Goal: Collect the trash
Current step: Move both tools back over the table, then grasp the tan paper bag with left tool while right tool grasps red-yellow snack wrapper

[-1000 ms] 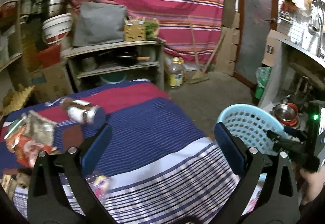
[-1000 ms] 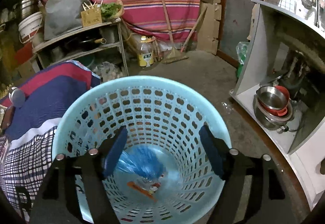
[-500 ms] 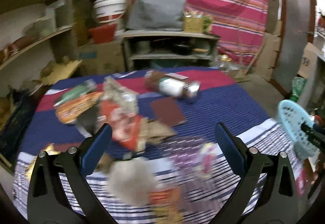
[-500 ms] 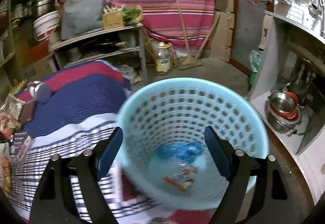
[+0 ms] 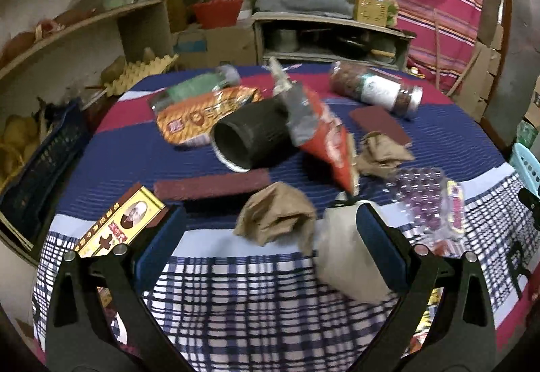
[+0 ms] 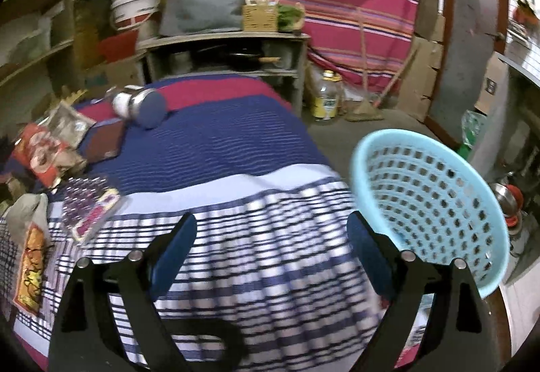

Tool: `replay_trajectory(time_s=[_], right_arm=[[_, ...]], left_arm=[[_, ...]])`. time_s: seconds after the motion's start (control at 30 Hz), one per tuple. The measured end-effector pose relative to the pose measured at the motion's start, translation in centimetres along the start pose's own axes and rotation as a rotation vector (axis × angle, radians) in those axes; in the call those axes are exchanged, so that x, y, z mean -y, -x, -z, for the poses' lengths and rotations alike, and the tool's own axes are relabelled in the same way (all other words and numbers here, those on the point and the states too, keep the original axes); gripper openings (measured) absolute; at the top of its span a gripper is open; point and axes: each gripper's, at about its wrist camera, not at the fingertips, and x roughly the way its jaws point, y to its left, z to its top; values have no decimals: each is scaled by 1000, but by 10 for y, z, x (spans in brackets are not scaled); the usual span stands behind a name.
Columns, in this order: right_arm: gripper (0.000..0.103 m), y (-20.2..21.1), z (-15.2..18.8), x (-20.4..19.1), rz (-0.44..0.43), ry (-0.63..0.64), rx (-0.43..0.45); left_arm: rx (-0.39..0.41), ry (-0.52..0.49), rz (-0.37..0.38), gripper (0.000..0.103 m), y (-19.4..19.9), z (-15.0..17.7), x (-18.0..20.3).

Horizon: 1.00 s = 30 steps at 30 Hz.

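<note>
Trash lies on the striped cloth table: a black cup on its side, an orange wrapper, a red wrapper, crumpled brown paper, a grey paper lump, a clear beaded pack, a jar and a yellow box. My left gripper is open and empty, just before the brown paper and grey lump. My right gripper is open and empty over the table's near edge, with the light blue basket at its right.
Wooden shelves with buckets and pots stand at the left and back. A dark blue crate sits off the table's left edge. A low shelf unit, a bottle and a broom stand on the floor beyond the table.
My left gripper has swung left from the basket side to the trash on the table. My right gripper has moved left off the basket, which now sits at its right.
</note>
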Motion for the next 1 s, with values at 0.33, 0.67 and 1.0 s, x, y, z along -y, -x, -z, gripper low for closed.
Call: replay_trajectory(time_s=[0.33, 0.67, 1.0], right_arm=[[89, 0, 3, -42, -29, 80, -16], [89, 14, 3, -63, -66, 87, -8], [89, 41, 3, -108, -126, 128, 23]], left_arm=[[-53, 0, 54, 97, -29, -3, -10], [-69, 18, 165, 50, -26, 0, -20], [44, 1, 90, 50, 29, 11, -42]])
